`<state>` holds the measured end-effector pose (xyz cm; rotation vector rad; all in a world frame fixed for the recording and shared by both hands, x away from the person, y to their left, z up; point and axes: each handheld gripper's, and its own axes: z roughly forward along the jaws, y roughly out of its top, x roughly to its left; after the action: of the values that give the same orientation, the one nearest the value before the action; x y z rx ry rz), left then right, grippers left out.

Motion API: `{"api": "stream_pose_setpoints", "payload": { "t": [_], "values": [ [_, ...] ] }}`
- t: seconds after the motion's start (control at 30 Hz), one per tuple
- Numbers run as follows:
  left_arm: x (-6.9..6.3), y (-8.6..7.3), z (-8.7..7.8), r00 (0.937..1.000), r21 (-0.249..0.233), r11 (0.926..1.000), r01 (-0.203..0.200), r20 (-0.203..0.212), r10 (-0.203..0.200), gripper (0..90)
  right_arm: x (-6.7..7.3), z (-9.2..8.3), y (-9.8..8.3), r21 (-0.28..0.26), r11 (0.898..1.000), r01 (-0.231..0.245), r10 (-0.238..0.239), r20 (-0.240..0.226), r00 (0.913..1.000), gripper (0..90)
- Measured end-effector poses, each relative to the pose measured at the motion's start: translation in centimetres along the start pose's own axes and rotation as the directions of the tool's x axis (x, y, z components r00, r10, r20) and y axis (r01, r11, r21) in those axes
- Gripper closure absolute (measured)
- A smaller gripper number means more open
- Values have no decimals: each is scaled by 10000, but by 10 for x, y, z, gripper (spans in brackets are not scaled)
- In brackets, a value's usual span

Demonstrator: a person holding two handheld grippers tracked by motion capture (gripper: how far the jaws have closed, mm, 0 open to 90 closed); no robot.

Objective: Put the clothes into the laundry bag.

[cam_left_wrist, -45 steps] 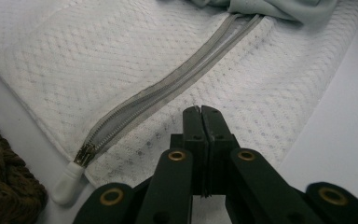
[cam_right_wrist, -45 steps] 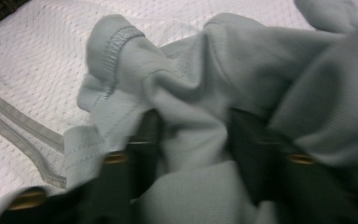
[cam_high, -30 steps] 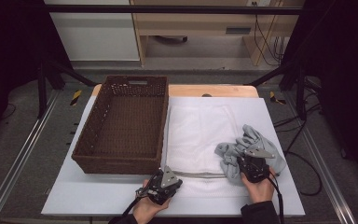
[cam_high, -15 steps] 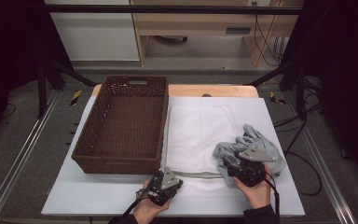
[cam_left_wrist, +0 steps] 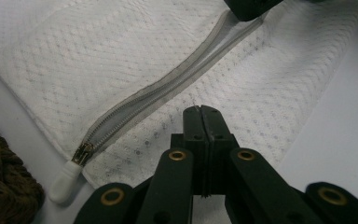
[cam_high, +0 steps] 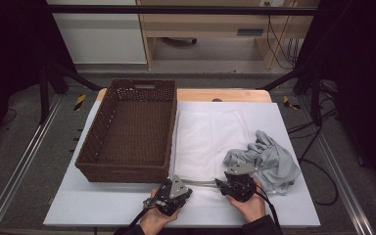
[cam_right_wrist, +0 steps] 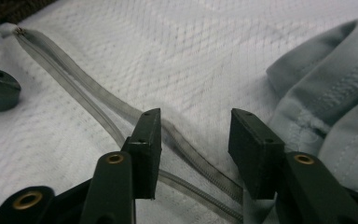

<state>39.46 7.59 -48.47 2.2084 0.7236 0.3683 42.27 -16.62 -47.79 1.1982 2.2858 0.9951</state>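
A white mesh laundry bag [cam_high: 210, 142] lies flat on the table, its zipper [cam_high: 203, 182] running along the near edge. The zipper [cam_left_wrist: 168, 88] is partly undone, and its white pull tab [cam_left_wrist: 67, 175] sits at the end by the basket. My left gripper [cam_high: 191, 185] rests on the mesh with its jaws [cam_left_wrist: 200, 109] pressed shut; whether mesh is pinched I cannot tell. My right gripper [cam_high: 221, 183] is open and its jaws have just been closing. They [cam_right_wrist: 196, 121] straddle the zipper tape [cam_right_wrist: 88, 102] without pressing it. A crumpled grey garment [cam_high: 269, 164] lies to its right.
A brown wicker basket [cam_high: 127, 171] stands on the left half of the white table [cam_high: 284, 205], empty inside and close to the bag's left edge. Its corner [cam_left_wrist: 0, 186] is near the zipper pull. Metal rails run along both table sides.
My right gripper has left the grey garment and moved left along the bag's near edge to the zipper, its jaws now apart. The left gripper has not moved.
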Motion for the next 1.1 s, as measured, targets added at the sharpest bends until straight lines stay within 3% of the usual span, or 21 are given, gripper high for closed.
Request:
{"api": "stream_pose_setpoints", "payload": {
  "t": [0.33, 0.53, 0.63, 0.8, 0.93, 1.1],
  "values": [
    [0, 1, 0, 10000, 74, 10000, 23, 1, -23, 889, -5, 4, -2, 45, 10000, 57, -58, 81, 10000, 700],
    [0, 1, 0, 9999, 30, 9999, 106, 12, -106, 879, 1, 7, 3, 252, 9996, 145, -154, 331, 9993, 808],
    [-1, 1, 0, 9999, 23, 9999, 103, -11, -103, 873, 0, 8, 5, 320, 9995, 12, -26, 430, 9991, 881],
    [0, 2, -3, 9998, -72, 9997, 218, -33, -218, 830, -2, 7, 6, 273, 9986, -449, 439, 370, 9984, 891],
    [2, 6, -10, 9995, -514, 9982, 317, -12, -318, 787, -5, -2, 8, -332, 9969, -712, 720, 234, 9971, 891],
    [-2, 19, -16, 9996, -859, 9962, 133, -249, -155, 707, -12, -15, 11, -1105, 9895, -932, 933, -41, 9956, 890]
  ]
}}
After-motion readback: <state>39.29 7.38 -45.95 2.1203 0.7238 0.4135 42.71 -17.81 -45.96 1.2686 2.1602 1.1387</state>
